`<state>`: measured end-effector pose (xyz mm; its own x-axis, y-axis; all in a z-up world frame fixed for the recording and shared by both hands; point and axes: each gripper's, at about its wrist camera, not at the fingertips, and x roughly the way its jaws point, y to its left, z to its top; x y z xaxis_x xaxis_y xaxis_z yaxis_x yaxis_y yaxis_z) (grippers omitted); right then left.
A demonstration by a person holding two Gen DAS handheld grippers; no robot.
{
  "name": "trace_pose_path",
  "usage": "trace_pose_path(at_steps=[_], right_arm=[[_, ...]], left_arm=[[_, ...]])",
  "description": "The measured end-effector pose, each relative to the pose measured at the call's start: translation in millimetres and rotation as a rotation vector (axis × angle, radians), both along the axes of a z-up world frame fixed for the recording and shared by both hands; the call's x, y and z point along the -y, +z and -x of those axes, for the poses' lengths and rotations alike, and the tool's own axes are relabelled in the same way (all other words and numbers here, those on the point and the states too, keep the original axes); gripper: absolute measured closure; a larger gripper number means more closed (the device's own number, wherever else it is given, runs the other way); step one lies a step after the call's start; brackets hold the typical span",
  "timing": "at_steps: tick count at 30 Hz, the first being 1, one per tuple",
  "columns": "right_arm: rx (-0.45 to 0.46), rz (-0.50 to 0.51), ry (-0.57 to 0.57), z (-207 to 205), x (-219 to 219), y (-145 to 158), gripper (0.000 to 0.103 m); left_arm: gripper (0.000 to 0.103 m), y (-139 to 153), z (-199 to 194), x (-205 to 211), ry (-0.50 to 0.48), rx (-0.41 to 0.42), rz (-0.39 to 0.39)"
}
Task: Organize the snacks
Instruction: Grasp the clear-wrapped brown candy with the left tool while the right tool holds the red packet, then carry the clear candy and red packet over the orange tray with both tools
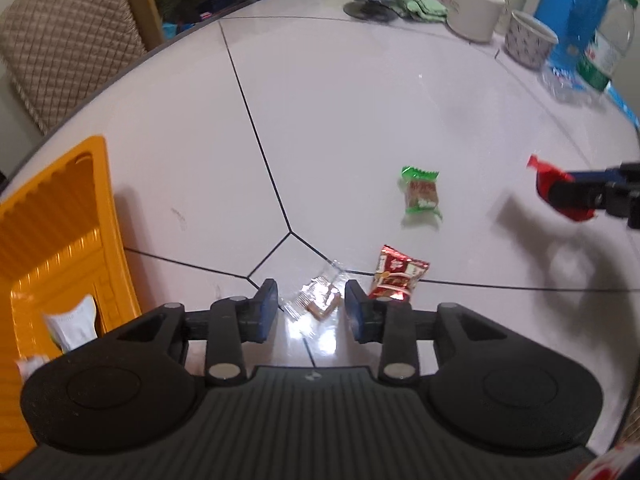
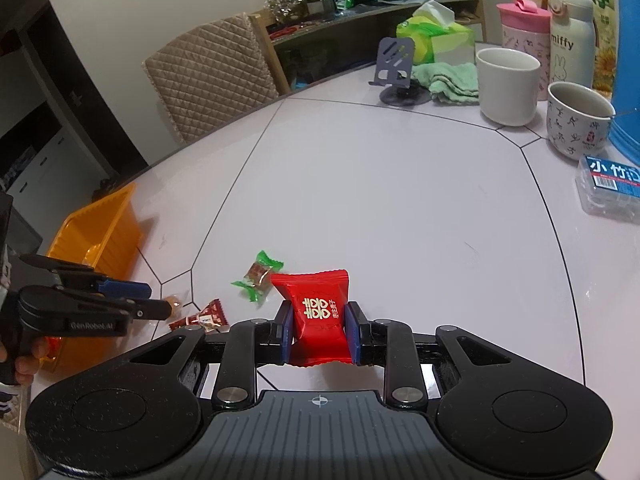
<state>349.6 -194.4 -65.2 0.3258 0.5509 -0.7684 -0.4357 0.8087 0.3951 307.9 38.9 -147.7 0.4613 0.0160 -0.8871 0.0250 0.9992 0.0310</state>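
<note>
A white table [image 2: 380,200] crossed by thin dark seams fills both views; a quilted chair [image 2: 208,80] and a cluttered wooden shelf [image 2: 360,20] stand behind it. At the far edge are a white mug [image 2: 508,84], a patterned cup [image 2: 576,124], a green cloth [image 2: 448,80] and a phone stand [image 2: 394,68]. An orange tray [image 1: 60,240] sits at the left edge, a white packet [image 1: 74,326] inside it. Loose on the table lie a green-wrapped candy [image 1: 420,196], a dark red snack [image 1: 398,274] and a clear-wrapped biscuit [image 1: 318,300]. The left gripper [image 1: 311,312] tilts steeply down, jaws spread around the biscuit without pressing it. The right gripper [image 2: 319,332] pinches a red candy [image 2: 318,316] above the table.
</note>
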Motion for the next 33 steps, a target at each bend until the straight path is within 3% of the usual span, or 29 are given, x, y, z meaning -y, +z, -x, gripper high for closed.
trace_pose_path(at_steps=[9,14,20,33], right_arm=[[-0.016,0.004,-0.005,-2,-2,-4,0.076],[-0.016,0.008,-0.003,-2,-4,-4,0.076],[-0.009,0.007,0.001,0,-5,-1,0.076],[0.026,-0.010,0.033,12,-9,17,0.076]], left_arm=[[0.071,-11,-4,0,-0.034,-0.030,0.039],[0.084,-10,-1,-6,0.009,-0.013,0.064],[0.085,-8,3,-7,0.025,-0.012,0.078],[0.085,33,31,-9,0.110,0.057,0.132]])
